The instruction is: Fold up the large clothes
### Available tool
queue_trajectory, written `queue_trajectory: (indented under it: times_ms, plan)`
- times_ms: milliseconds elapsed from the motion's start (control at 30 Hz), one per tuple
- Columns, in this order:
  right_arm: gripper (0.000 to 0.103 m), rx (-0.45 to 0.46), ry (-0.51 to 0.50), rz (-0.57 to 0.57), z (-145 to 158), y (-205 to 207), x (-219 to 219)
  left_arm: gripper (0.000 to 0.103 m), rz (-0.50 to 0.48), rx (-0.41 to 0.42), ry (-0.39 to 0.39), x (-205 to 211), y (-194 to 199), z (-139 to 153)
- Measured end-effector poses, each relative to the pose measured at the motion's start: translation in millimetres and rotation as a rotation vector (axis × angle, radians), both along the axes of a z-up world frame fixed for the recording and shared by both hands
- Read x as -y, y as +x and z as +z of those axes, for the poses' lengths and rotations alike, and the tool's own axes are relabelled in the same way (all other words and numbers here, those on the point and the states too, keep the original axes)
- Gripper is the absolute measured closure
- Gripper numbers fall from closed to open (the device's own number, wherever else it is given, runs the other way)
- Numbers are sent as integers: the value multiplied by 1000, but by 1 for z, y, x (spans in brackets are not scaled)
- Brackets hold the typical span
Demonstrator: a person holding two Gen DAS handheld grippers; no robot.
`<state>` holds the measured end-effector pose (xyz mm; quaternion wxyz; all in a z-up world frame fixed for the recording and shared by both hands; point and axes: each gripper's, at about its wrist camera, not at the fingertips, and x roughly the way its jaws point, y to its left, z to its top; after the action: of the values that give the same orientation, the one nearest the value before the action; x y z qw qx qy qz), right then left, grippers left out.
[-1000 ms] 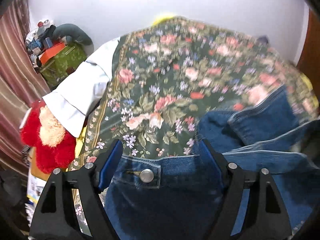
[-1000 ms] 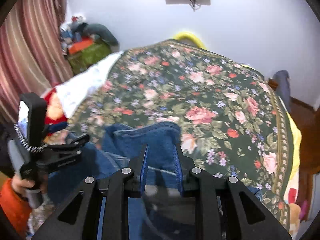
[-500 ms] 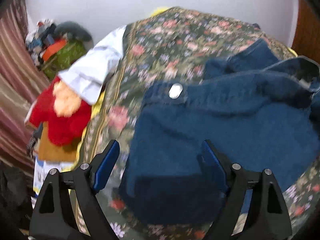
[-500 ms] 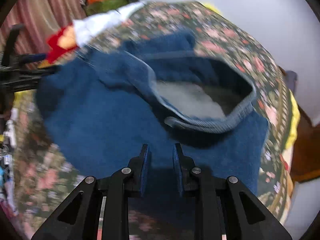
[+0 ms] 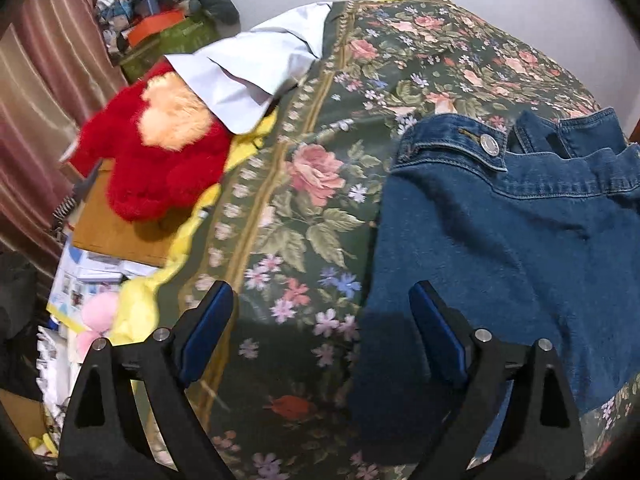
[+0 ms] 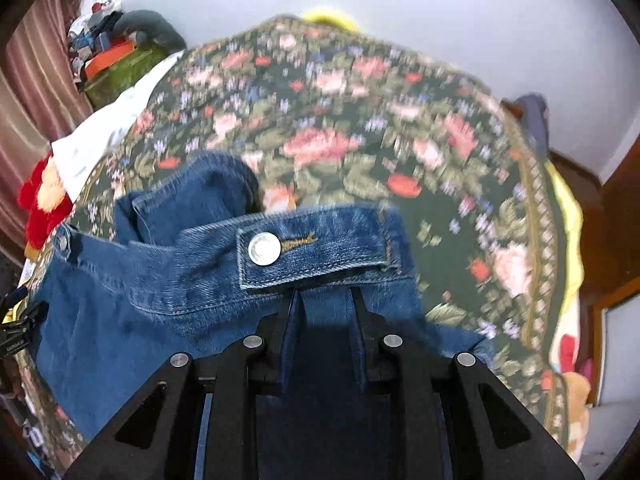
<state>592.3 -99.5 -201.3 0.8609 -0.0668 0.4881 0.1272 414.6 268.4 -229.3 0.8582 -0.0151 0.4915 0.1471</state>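
Your left gripper [image 5: 320, 328] hangs wide open over the near edge of the bed, gripping nothing. Its left finger [image 5: 206, 330] sits above the floral bedspread [image 5: 316, 184], while its right finger [image 5: 438, 334] sits over the left border of the denim garment [image 5: 500, 240]; whether that finger touches the cloth is not clear. The garment lies spread on the bedspread, mostly to the right of this gripper, its waistband edge with a metal button [image 5: 489, 145] on the far side.

Your right gripper [image 6: 322, 320] has its fingers drawn close together with a fold of the denim garment [image 6: 160, 320] running between them, so it is clamped on the denim just below the buttoned tab [image 6: 316, 248]. The metal button [image 6: 264, 249] lies just beyond the fingertips, slightly to their left.

The right part of the garment runs out of the left wrist view, and its near end is covered by the gripper bodies in both views, so its full outline stays hidden. The right wrist view is motion-blurred, especially across the bedspread [image 6: 360, 128]. What kind of garment it is cannot be settled.

The banded edge points away from you toward the wall, and the band itself runs left to right across the bed. A red plush toy [image 5: 160, 160] and a white cloth [image 5: 256, 68] lie off the left side.
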Motion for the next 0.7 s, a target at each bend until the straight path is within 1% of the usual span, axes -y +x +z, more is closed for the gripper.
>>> queue_trajectory:
  times_ms: [67, 133, 233, 300, 367, 433, 500, 533, 567, 600, 667, 700]
  plan:
    - [83, 45, -8, 26, 13, -14, -6, 12, -17, 17, 51, 7, -5, 12]
    - [83, 45, 1, 86, 21, -33, -15, 12, -54, 53, 72, 17, -12, 28]
    - [83, 40, -4, 201, 27, -66, -39, 12, -132, 101, 39, 41, -17, 45]
    - [83, 13, 1, 279, 24, -86, -60, 12, -191, 109, 2, 60, -17, 48]
    - [83, -43, 23, 334, 13, -101, -80, 12, -247, 94, -28, 82, -15, 42]
    - [83, -95, 40, 368, -2, -110, -96, 12, -283, 56, -35, 101, -10, 26]
    - [83, -165, 13, 398, -27, -118, -114, 12, -298, 7, -22, 111, -5, 6]
    - [83, -191, -30, 405, -42, -122, -120, 12, -300, -22, -6, 113, -5, -6]
    - [83, -183, -67, 411, -51, -125, -123, 11, -299, -37, 56, 116, -7, -19]
    - [83, -155, -80, 428, -53, -129, -124, 10, -304, -28, 101, 119, -12, -25]
    - [83, -97, -91, 476, -51, -138, -119, 10, -332, 17, 161, 125, -27, -29]
    - [81, -94, -99, 481, -49, -140, -115, 10, -341, 23, 183, 127, -32, -29]
